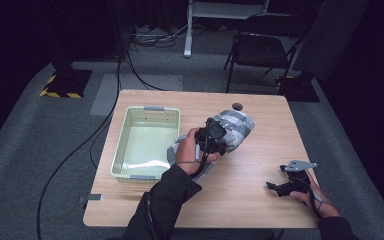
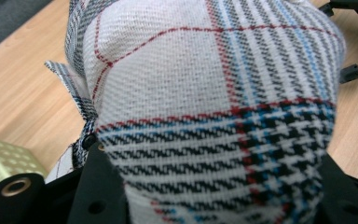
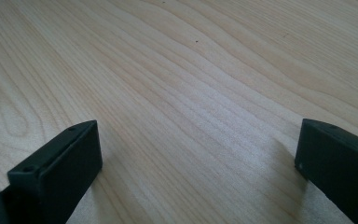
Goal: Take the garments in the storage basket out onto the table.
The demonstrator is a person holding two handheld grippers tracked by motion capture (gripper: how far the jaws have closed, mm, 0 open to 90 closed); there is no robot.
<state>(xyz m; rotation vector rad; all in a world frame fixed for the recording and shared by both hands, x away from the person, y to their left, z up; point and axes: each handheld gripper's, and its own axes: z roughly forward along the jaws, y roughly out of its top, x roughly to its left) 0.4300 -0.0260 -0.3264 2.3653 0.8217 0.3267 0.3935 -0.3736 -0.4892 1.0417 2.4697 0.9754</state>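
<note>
A bunched plaid cloth point(image 1: 239, 124), white with black, blue and red checks, is held just above the middle of the wooden table point(image 1: 240, 195). My left gripper point(image 1: 215, 136) is shut on it. In the left gripper view the cloth point(image 2: 205, 93) bulges up between the two black jaws of the left gripper point(image 2: 219, 191) and hides their tips. My right gripper point(image 1: 276, 188) rests low at the table's near right corner. In the right gripper view the right gripper point(image 3: 198, 149) is open, its jaws wide apart over bare wood with nothing between them.
A pale green plastic basket point(image 1: 121, 140) stands on the table's left half, just left of the cloth; its corner point(image 2: 0, 158) is at the left gripper view's lower left. A small dark disc point(image 1: 237, 106) lies near the far edge. A folding chair point(image 1: 260, 50) and floor cables point(image 1: 130, 70) lie beyond.
</note>
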